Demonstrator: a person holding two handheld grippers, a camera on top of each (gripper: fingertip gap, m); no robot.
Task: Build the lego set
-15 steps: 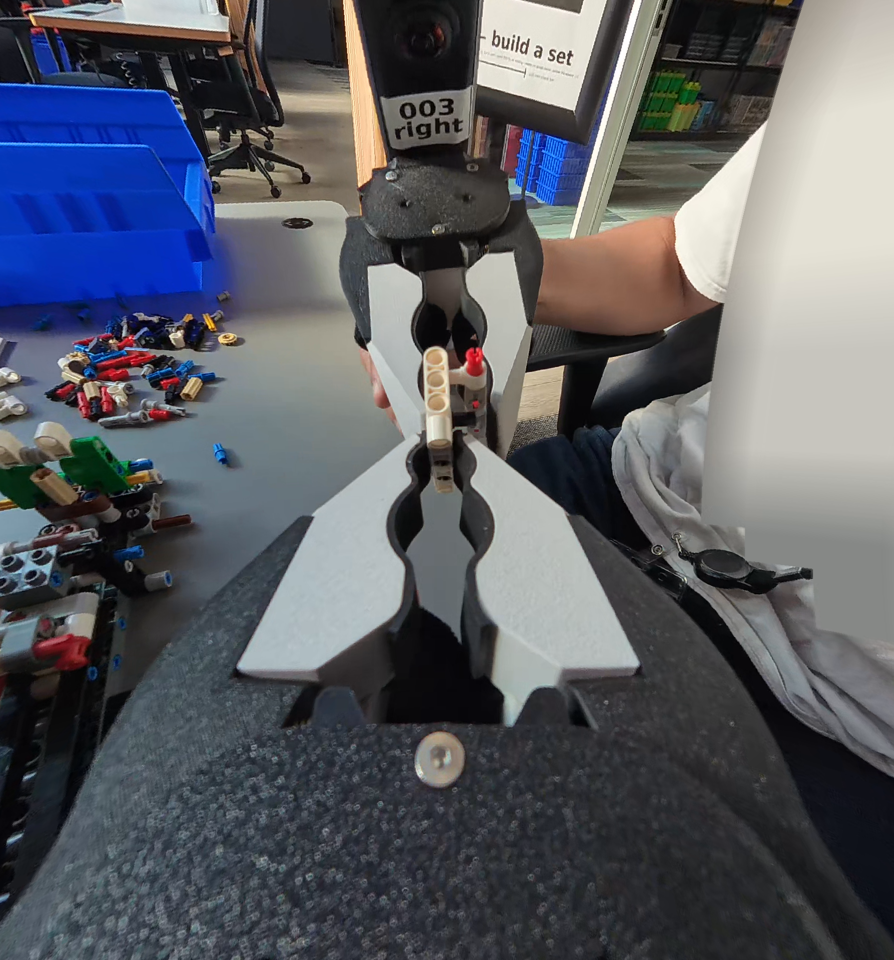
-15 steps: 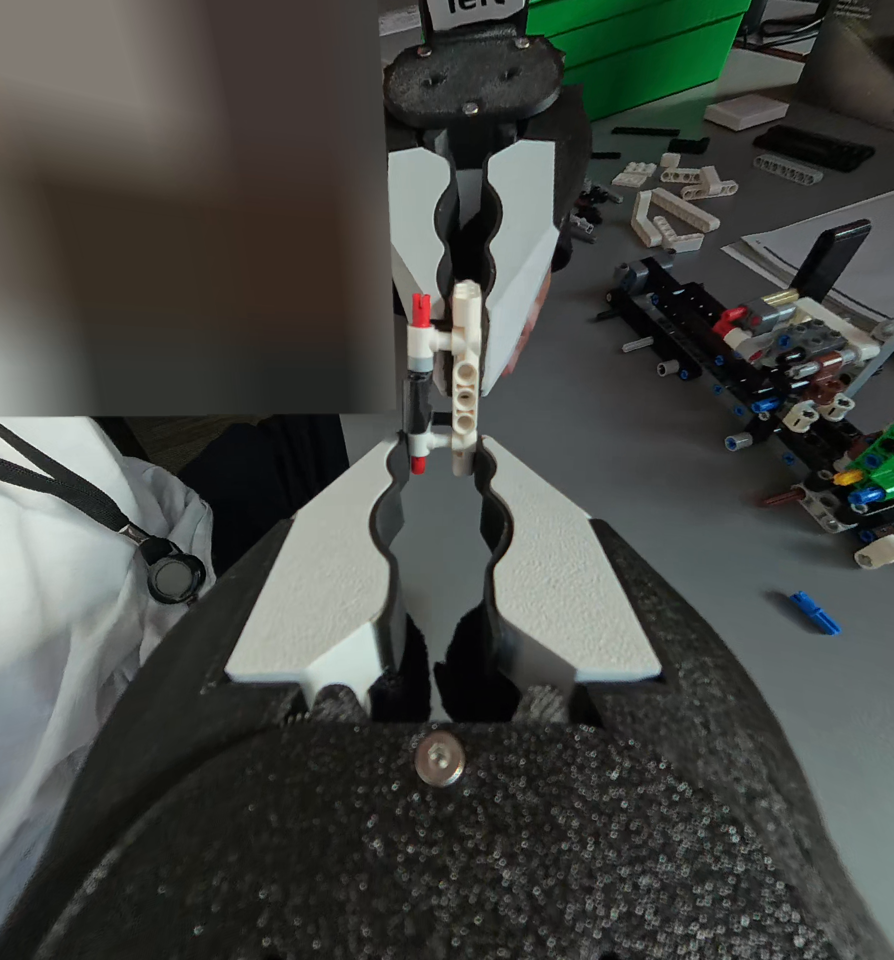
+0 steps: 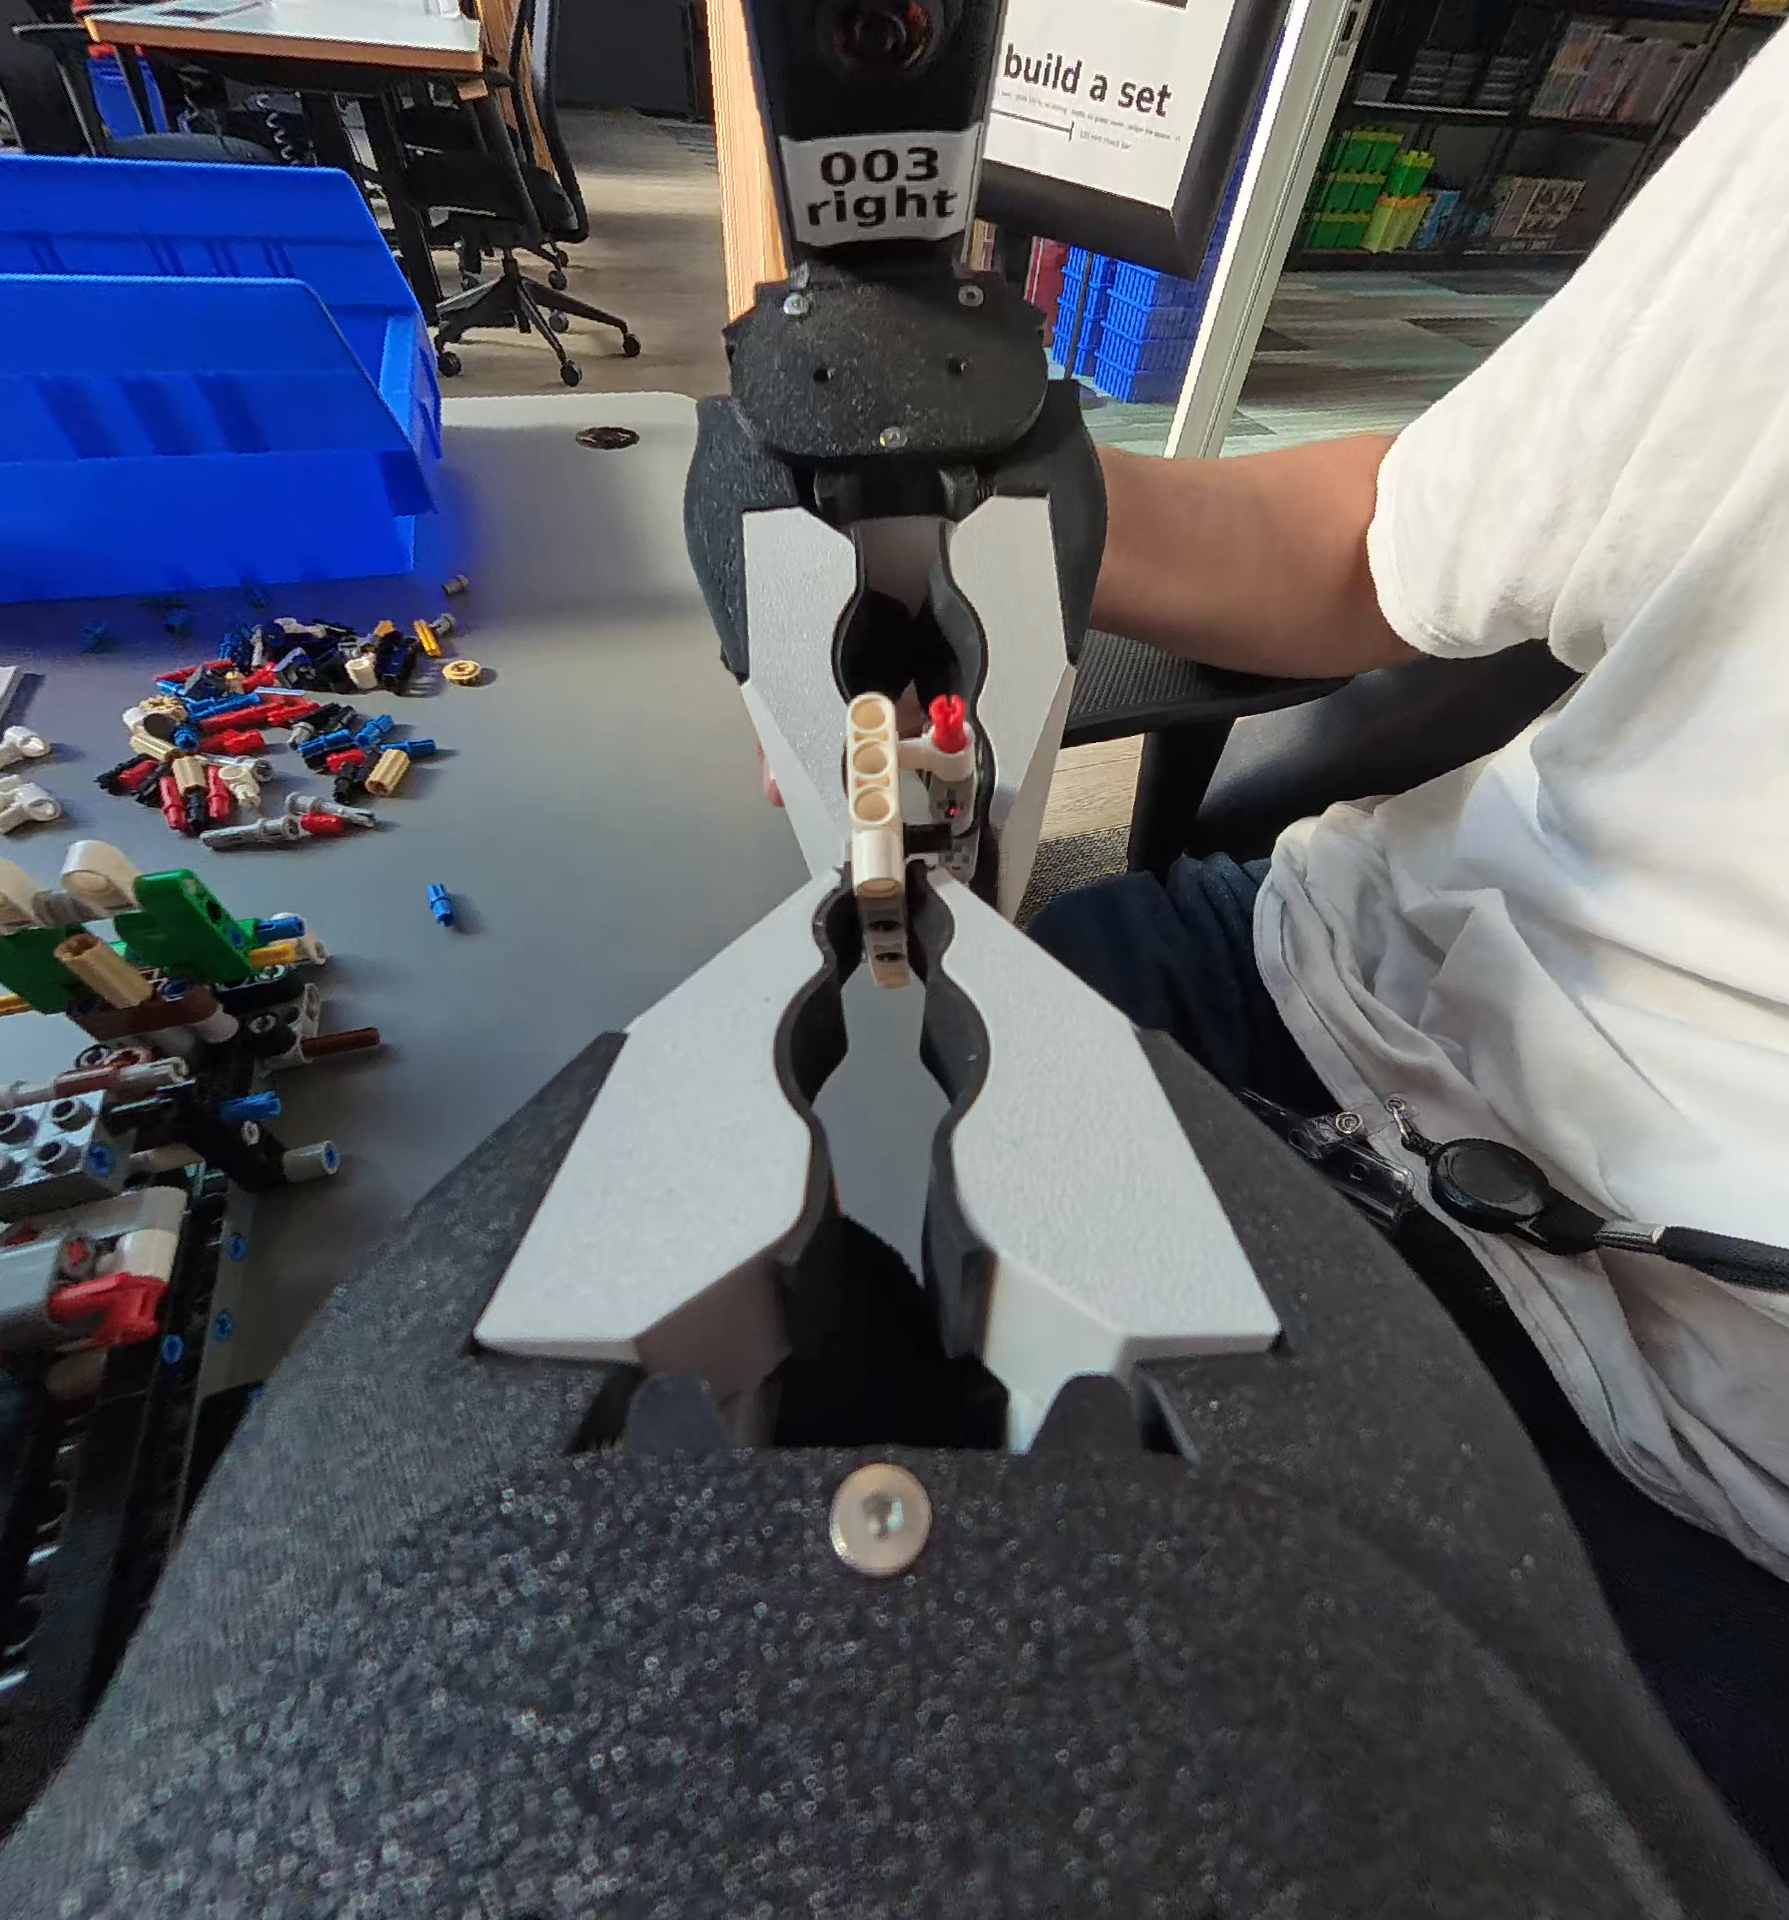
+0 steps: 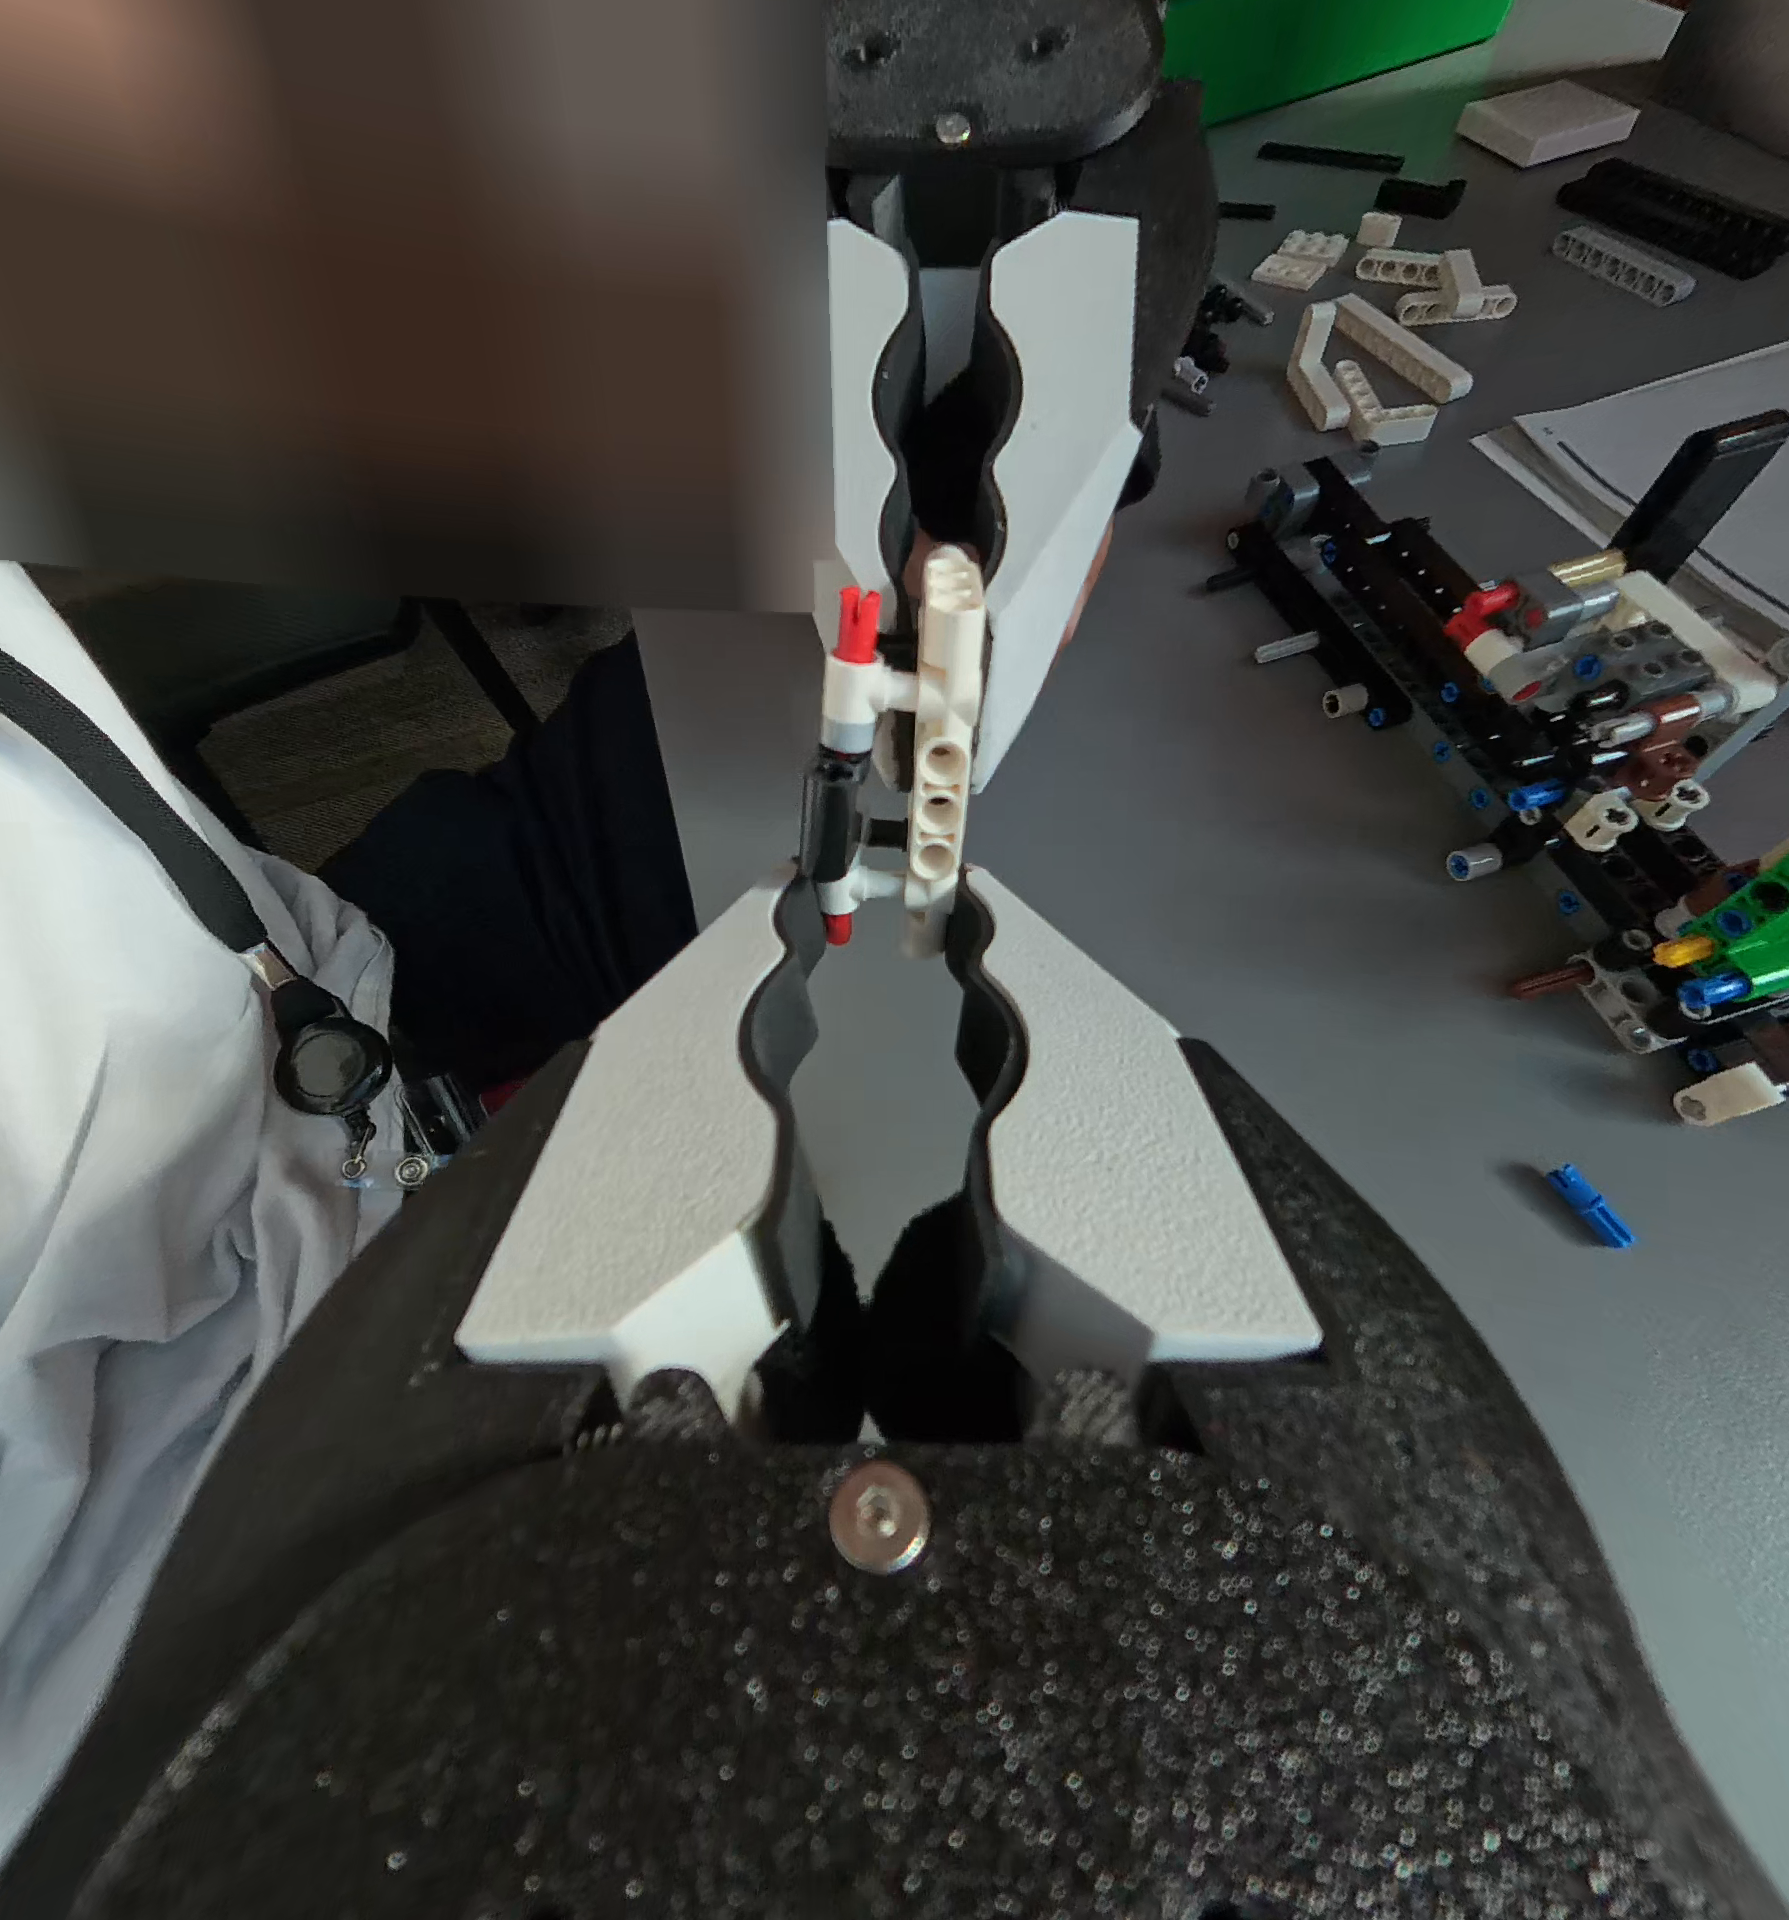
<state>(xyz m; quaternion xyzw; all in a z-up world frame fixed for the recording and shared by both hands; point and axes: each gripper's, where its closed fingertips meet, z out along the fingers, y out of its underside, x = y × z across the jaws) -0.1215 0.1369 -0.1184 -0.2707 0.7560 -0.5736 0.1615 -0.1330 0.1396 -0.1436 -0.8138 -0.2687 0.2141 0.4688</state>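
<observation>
Left tongs [image 3: 882,914] clenched on the lower end of a white perforated beam [image 3: 874,790], both pads pressing its narrow sides. The beam carries a side assembly: red axle [image 3: 947,719] through a white connector, then a black sleeve.

Right tongs [image 4: 885,914] face the left ones tip to tip. They are closed across the other end of the same small build: one pad bears on the red axle end and black sleeve [image 4: 830,821], the other on the beam's edge [image 4: 937,790]. The piece hangs in the air between the two tools, above the table [image 3: 578,831] edge and the person's lap.

Left of the left tongs: a loose blue pin [image 3: 440,902], a scatter of red, blue, black and tan pins [image 3: 256,727], a green-and-black partial model [image 3: 142,956], blue bins [image 3: 173,416] behind.

Right of the right tongs: the same model [image 4: 1596,748], white beams [image 4: 1378,364], a printed sheet, another blue pin [image 4: 1588,1218]. Person's white shirt [image 3: 1596,727] and a badge reel [image 3: 1487,1184] close by.
</observation>
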